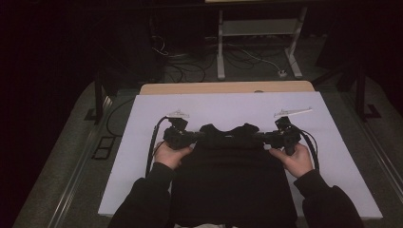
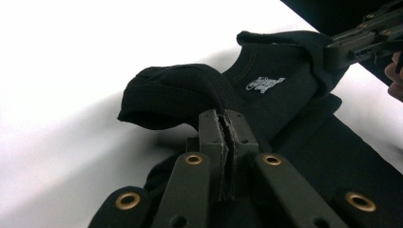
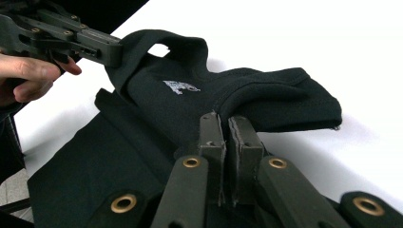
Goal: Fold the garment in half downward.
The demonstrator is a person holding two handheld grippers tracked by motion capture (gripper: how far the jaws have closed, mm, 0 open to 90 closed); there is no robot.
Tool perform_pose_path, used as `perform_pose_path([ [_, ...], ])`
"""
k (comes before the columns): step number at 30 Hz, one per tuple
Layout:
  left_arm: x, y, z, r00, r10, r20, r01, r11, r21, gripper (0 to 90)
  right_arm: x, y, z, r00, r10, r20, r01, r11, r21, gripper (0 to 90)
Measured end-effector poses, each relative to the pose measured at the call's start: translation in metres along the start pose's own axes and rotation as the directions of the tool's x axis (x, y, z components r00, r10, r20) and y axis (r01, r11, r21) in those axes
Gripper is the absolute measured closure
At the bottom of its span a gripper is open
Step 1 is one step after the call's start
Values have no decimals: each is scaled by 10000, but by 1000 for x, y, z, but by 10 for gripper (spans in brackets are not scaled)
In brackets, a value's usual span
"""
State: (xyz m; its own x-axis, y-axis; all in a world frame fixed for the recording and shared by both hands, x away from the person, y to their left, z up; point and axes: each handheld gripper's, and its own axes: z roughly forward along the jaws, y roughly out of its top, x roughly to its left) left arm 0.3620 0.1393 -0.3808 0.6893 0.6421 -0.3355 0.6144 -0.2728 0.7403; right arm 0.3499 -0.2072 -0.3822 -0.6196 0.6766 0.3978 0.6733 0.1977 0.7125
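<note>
Now black shirt (image 1: 233, 166) shoulders pinched btwn both grippers' closed fingers (image 2: 212, 135).

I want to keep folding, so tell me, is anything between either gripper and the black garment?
Nothing visible. The left gripper and the right gripper are each shut on the black garment, one at each shoulder.

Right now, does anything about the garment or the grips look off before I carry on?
Nothing stands out. The black top lies flat on the white sheet, pinched at each shoulder by the left gripper and right gripper. Its near end hangs over the table edge.
</note>
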Motion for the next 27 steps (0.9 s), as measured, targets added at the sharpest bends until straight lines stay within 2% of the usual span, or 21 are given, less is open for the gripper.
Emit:
perform_pose_path([
  [19, -18, -22, -16, 9998, -112, 186, 112, 9999, 4, 860, 20, -17, -12, 9993, -118, -358, 125, 9997, 189, 840],
  [27, -26, -30, -20, 9996, 58, 276, -63, 9998, 186, 860, 25, -25, -13, 9988, -211, -451, 230, 9989, 420, 840],
])
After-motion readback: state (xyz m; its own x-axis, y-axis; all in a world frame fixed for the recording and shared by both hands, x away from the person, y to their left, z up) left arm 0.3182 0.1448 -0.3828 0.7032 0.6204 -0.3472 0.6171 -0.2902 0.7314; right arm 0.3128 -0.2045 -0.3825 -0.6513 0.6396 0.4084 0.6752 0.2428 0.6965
